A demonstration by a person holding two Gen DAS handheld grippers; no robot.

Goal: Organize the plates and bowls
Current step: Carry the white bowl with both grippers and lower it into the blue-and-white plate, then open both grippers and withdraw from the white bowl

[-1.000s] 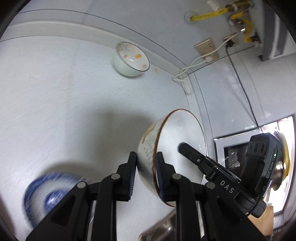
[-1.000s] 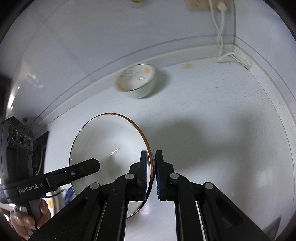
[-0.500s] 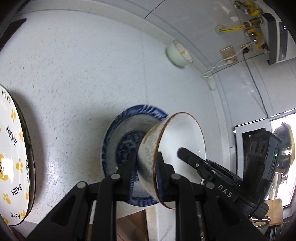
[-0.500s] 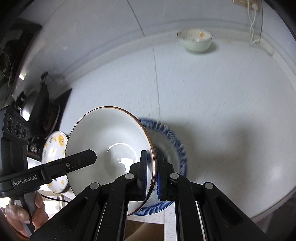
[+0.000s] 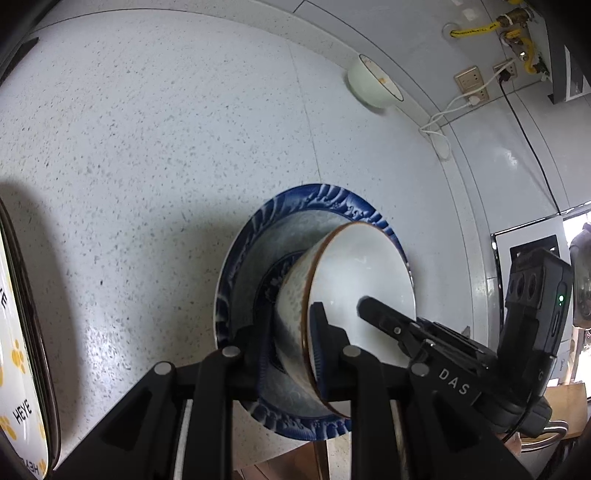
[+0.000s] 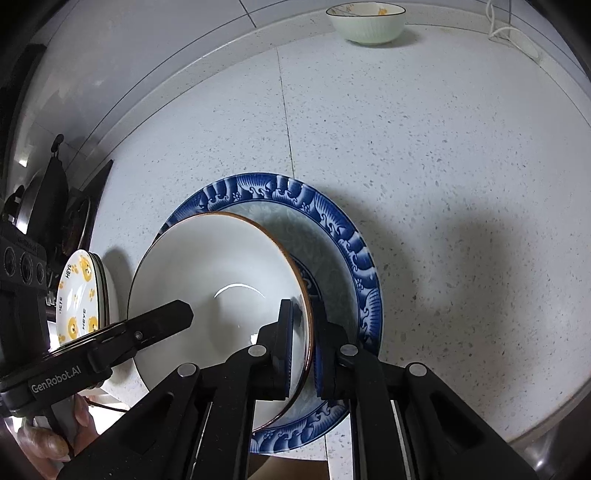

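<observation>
Both grippers hold one white bowl with a brown rim [image 5: 364, 269] [image 6: 218, 273] by opposite sides of its rim. My left gripper [image 5: 293, 341] is shut on the near rim in its view, and my right gripper [image 6: 304, 345] is shut on the right rim. The bowl sits in, or just above, the middle of a blue-patterned plate [image 5: 314, 206] [image 6: 332, 229] near the counter's front edge. The other gripper's finger reaches into the bowl in each view.
A pale green bowl [image 5: 371, 83] [image 6: 365, 22] stands at the back by the wall. White plates with yellow bears [image 5: 16, 354] [image 6: 79, 291] are stacked to the left. A stove with dark pans [image 6: 48, 199] lies further left. White cable [image 5: 439, 136] lies in the corner.
Both grippers have carried the bowl from above the counter down onto the middle of the blue plate. The bowl has tilted closer to level.
</observation>
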